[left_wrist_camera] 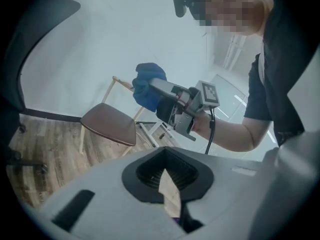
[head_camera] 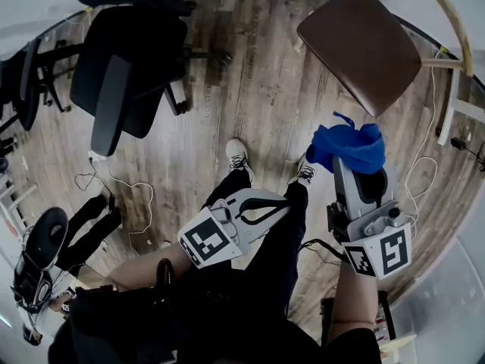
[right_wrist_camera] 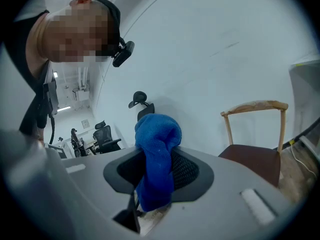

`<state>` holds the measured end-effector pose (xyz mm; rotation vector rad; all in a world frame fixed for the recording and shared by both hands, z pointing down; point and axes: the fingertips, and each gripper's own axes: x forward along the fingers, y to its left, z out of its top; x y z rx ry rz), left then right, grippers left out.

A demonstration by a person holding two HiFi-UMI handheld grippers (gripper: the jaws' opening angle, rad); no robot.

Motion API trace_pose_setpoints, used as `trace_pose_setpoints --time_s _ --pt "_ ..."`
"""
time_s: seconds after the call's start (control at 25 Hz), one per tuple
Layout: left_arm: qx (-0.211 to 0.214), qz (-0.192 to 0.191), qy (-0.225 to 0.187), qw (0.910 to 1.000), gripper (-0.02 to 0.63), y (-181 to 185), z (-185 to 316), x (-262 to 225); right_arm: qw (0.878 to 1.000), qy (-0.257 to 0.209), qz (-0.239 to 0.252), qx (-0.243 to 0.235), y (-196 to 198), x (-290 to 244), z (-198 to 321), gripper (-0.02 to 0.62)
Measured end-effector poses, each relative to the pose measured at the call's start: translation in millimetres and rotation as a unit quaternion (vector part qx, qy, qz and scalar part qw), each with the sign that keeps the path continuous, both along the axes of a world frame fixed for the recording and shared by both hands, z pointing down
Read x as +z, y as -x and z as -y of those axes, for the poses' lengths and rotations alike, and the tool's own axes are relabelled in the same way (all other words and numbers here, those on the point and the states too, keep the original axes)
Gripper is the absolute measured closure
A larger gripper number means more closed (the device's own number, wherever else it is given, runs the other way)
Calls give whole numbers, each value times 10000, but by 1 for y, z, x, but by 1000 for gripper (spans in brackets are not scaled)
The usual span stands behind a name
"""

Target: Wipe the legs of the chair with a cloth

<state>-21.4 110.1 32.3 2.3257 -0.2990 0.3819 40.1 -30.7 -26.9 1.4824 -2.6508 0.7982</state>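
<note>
The right gripper [head_camera: 356, 174] sits at the lower right of the head view, its jaws clenched on a blue cloth [right_wrist_camera: 157, 154]. The cloth bunches above the jaws and hangs down between them in the middle of the right gripper view. The left gripper [left_wrist_camera: 169, 186] is at the lower middle of the head view, over the person's dark trousers. Its jaws are drawn together with only a thin wedge of floor showing between them, and they grasp nothing. Two white shoes [head_camera: 239, 156] stand on the wooden floor [head_camera: 250, 74] just above the grippers. Thin cables [head_camera: 125, 192] trail over the boards at centre left. Further off, at the upper right, stands the chair [head_camera: 360, 48] with a brown seat and a pale wooden frame, its slim legs [left_wrist_camera: 81, 140] on the floor, apart from the cloth. A black office chair [head_camera: 129, 74] fills the upper left.
</note>
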Motion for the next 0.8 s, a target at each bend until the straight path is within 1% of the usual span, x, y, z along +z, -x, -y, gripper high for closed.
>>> trace_pose_setpoints --time_s 0.2,0.28,0.52,0.64,0.8 --pt "64 152 -258 9995 600 12 -7 39 10000 -44 -40 -75 16 35 -8 456" --pt "5 182 -350 9992 600 14 -9 54 9998 -9 -60 -182 22 54 -11 456" --pt "-166 59 -609 9980 600 9 -15 105 9990 -60 -123 -435 29 102 -10 456" --pt "-173 -11 -686 9975 600 10 -20 131 9988 -103 -156 -455 30 123 -6 456" --pt "-154 18 -849 9963 600 17 -24 169 9990 -132 -140 -406 37 154 2 456"
